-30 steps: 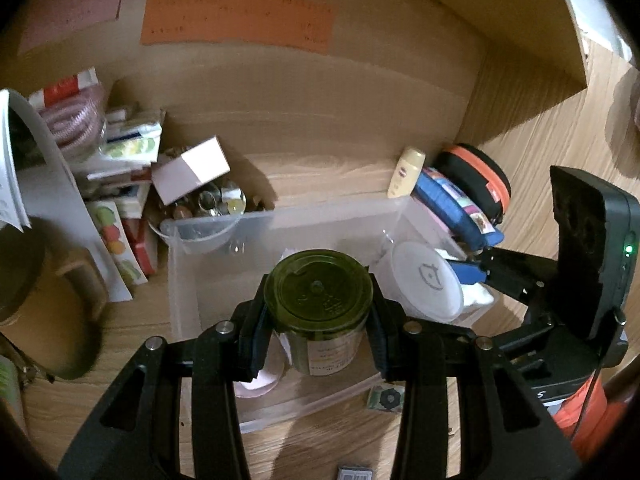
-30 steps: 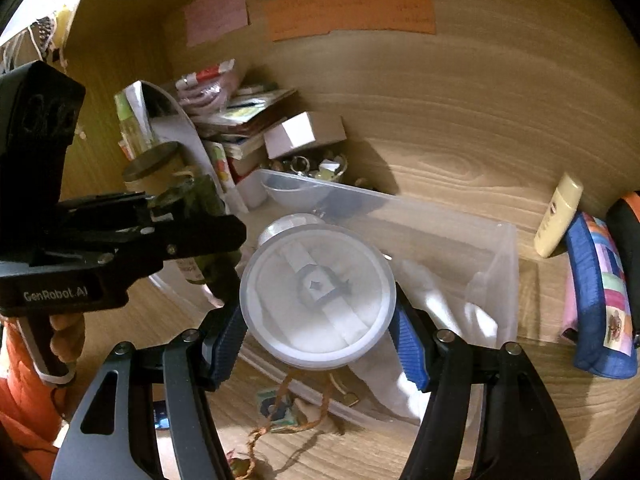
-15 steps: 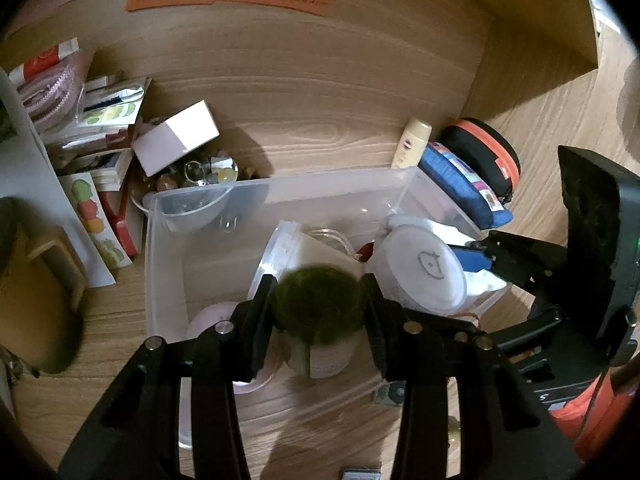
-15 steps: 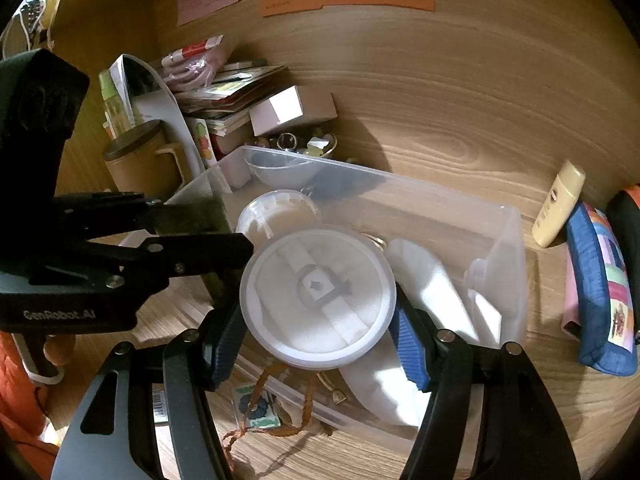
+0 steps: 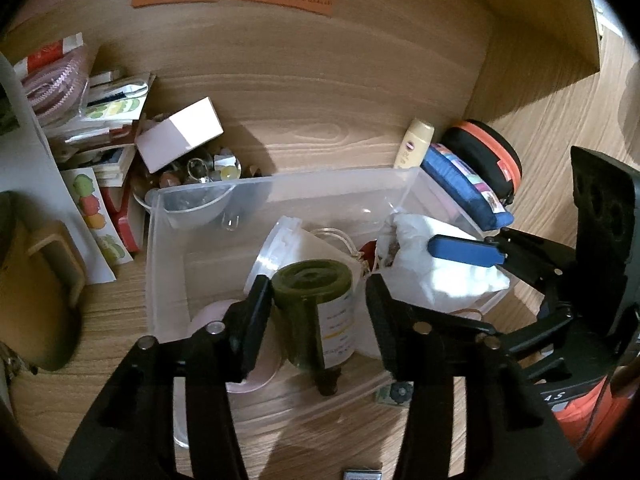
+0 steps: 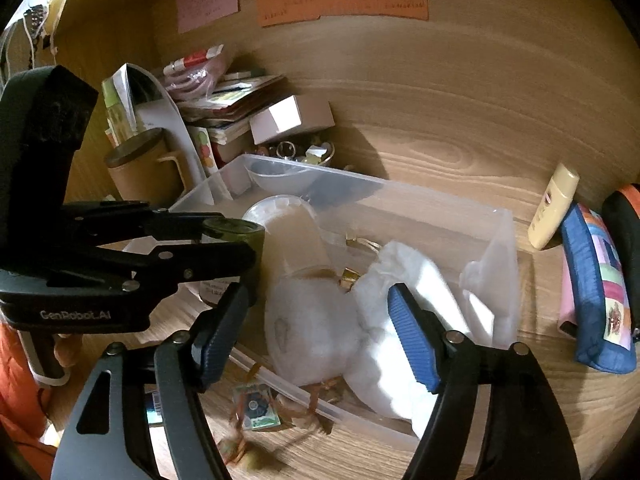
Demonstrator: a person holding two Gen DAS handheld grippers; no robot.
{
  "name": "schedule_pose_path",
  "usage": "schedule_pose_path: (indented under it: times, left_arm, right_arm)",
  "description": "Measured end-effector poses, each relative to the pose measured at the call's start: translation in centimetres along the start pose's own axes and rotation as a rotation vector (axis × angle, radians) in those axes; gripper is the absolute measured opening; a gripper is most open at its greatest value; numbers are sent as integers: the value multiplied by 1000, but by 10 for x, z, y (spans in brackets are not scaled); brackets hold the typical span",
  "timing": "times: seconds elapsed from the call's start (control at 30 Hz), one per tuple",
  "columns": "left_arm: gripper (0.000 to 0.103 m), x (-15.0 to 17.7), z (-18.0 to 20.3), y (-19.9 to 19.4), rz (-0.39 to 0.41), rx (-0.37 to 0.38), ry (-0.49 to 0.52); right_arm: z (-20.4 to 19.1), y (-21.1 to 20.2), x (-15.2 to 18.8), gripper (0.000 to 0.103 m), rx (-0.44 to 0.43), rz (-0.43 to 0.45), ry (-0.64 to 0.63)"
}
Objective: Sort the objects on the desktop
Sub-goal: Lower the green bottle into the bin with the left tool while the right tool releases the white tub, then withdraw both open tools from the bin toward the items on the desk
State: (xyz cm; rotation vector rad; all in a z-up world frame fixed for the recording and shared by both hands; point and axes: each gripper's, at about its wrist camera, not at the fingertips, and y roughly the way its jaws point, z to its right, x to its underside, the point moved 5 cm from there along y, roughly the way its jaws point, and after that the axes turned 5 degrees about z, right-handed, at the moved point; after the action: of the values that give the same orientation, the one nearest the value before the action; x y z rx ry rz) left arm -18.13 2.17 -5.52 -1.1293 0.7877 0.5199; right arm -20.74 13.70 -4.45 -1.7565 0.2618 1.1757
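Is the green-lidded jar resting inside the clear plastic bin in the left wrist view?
Yes, the green-lidded jar stands inside the clear plastic bin, between the open left tongs.

"GenRobot.AI" on the left gripper (image 6: 248, 264) body (white lettering)

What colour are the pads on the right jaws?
Blue. The ribbed pads show best in the right wrist view.

Wood counter (image 5: 320, 120) is pretty packed: clear bin (image 5: 168, 240) in the middle, brown mug (image 6: 136, 172) and a pile of packets (image 5: 100, 120) off to one side. Other side has a yellow tube (image 5: 414, 142) leaning on the back wall, right beside a blue pouch (image 5: 464, 184) and a black-orange case (image 5: 488, 152).
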Motion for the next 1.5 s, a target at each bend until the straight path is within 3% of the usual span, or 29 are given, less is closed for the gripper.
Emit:
schedule_pose_path:
  times: [0.33,0.5,0.67,1.0,1.17,1.5]
  left_arm:
    - [72,-4,-1,-10,28,-18,-10]
    - [74,-8,-2,-24,58,-41,-16]
    - [91,-9,-7,-47,99,-96,-14]
    - [98,6,-16,-84,144,-165,-19]
    - [98,25,-14,-92,125,-170,-3]
    - [98,65,-1,-95,69,-148,18]
  right_arm:
    - [4,-7,-4,84,-1,30,16]
    - [6,-9,-5,85,-7,36,29]
    - [4,-15,-9,85,0,43,27]
    - [-7,-60,-12,86,40,104,22]
    - [-15,-83,-2,98,80,140,25]
    - [-36,-96,29,98,103,115,22]
